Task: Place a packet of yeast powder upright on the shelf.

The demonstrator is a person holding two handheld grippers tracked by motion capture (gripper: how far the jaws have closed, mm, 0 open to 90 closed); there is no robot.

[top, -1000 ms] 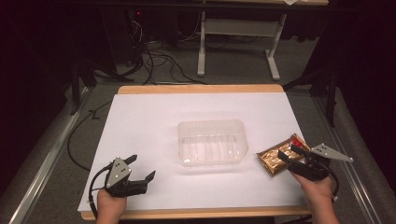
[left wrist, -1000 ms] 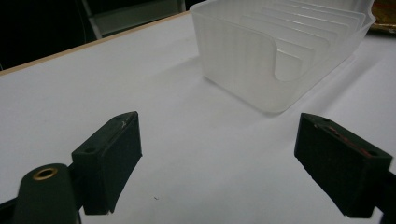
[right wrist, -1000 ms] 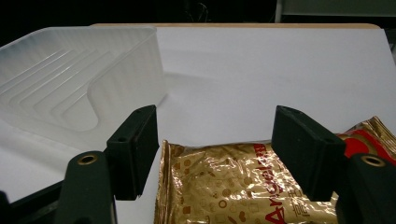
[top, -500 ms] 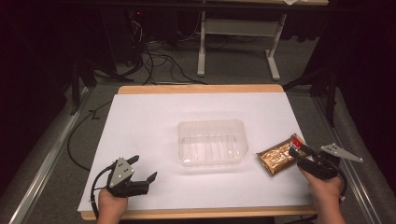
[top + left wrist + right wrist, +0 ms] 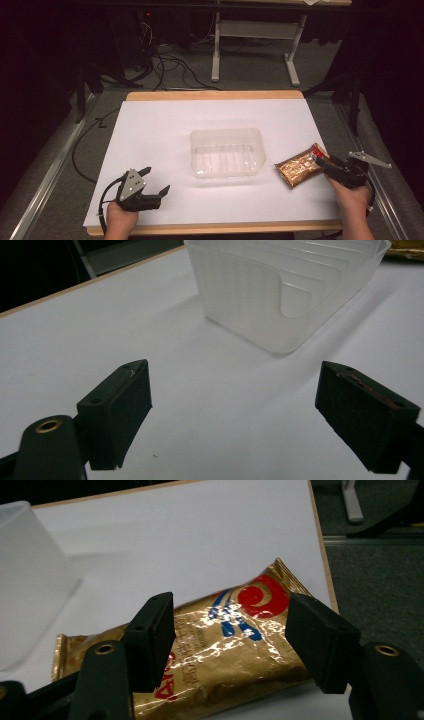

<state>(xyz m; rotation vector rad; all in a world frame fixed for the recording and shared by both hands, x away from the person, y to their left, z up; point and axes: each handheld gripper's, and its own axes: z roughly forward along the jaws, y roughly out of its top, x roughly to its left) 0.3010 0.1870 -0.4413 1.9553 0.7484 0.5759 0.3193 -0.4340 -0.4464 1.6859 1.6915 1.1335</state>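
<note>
At the table's right edge, right tongs [image 5: 227, 645] are straddling the gold snack packet [image 5: 300, 170], jaws having just opened a bit, pads not pressing yet. Packet is lying flat on the table [image 5: 165, 135], long axis running crosswise between the jaws, just right of the clear plastic tub [image 5: 227, 152]. Left tongs [image 5: 152, 187] are sitting released near the front-left, well apart from it. Right hand is nearer, so it looks like its grab.
</note>
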